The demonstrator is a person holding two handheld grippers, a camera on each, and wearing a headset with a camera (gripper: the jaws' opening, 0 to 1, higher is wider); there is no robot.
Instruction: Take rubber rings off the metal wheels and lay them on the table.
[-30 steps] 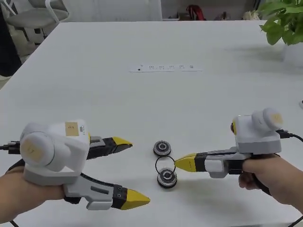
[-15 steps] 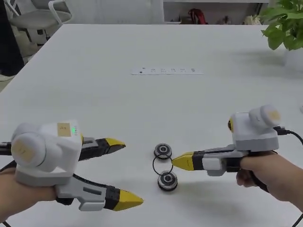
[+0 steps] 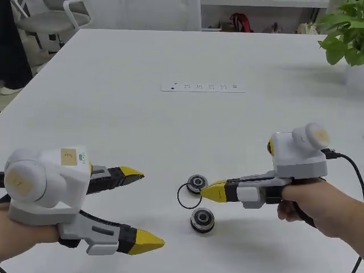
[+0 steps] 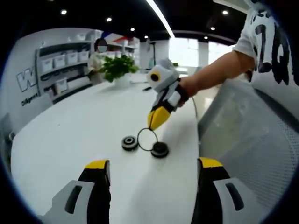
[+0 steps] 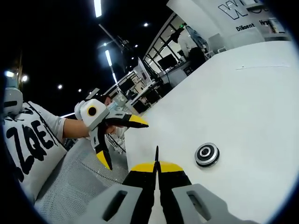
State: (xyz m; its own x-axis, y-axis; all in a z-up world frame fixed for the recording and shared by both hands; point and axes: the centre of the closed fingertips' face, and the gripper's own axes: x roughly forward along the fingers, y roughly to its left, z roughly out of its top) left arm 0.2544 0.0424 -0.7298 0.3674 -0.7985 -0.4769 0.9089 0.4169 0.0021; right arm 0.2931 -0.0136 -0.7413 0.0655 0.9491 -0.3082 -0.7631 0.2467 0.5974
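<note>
Rubber ring (image 5: 156,153) edge-on, partly hidden in right claw (image 5: 158,163); plant (image 3: 344,34) cropped by edge.

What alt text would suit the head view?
The right gripper, shut, pinches a black ring beside two metal wheels on a white table. The left gripper is open, off to their left.

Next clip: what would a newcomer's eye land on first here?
At front centre of the head view, the right tool, jaws shut, pinches a thin black rubber ring between the far metal wheel and the near metal wheel. The left tool gapes wide open at lower left, holding nothing.
</note>
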